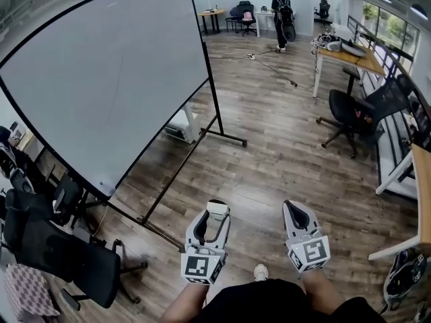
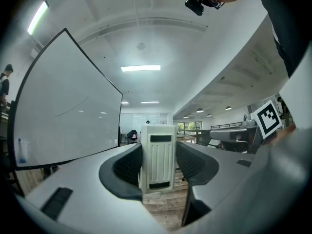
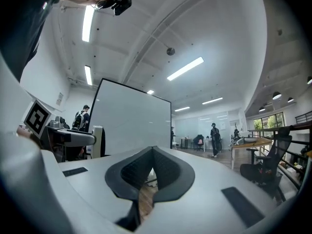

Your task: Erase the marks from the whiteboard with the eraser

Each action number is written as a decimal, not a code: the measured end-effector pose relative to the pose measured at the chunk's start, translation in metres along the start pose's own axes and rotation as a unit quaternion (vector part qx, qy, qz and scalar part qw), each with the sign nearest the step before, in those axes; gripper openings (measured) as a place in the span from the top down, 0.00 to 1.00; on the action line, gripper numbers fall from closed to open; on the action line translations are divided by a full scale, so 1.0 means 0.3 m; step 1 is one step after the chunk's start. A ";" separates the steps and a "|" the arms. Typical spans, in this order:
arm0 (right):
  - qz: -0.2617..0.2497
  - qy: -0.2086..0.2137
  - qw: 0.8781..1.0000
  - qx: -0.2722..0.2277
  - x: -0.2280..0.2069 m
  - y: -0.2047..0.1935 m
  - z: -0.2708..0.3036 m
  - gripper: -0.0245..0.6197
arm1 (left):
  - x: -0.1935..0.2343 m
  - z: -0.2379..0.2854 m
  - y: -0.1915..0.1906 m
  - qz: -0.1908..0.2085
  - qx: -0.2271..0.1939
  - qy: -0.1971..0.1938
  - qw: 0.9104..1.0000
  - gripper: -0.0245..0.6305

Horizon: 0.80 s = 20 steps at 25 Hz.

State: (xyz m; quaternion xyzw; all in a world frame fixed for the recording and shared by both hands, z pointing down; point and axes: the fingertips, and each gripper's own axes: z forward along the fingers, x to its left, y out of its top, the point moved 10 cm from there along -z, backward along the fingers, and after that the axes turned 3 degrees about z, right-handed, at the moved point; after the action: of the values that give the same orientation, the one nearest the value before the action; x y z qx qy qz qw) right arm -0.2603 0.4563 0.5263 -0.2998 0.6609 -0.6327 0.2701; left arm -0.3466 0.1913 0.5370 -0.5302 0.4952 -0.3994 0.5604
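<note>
While the left gripper point(image 1: 211, 219) clamps the white eraser point(image 2: 158, 152) upright between its jaws, it hangs low in front of the person, well apart from the whiteboard point(image 1: 101, 79) standing on its frame to the left, so the step in hand looks like the approach, with wiping not yet begun. The right gripper point(image 1: 298, 215) has its jaws pressed together on nothing. The next move likely calls for carrying the eraser up and left to the board and laying its face flat on the faint thin line point(image 2: 72, 108).
</note>
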 end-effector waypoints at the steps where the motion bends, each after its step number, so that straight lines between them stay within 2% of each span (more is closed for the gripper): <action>1: 0.002 0.005 1.000 0.000 -0.028 0.000 0.018 0.93 | -0.001 0.024 0.004 0.001 0.001 0.005 1.000 0.60; 11: -0.004 0.062 0.998 -0.001 -0.253 -0.041 0.210 0.93 | 0.007 0.206 -0.013 0.019 0.021 0.068 0.997 0.60; 20: -0.001 0.111 0.994 0.003 -0.266 -0.074 0.493 0.93 | 0.182 0.316 -0.078 0.008 0.043 0.131 0.990 0.60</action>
State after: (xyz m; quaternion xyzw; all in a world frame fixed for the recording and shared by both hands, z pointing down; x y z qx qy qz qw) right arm -0.0964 0.4151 0.5389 -0.2282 0.6845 -0.6643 0.1953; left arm -0.2417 0.1543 0.5479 -0.4450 0.5507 -0.4818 0.5164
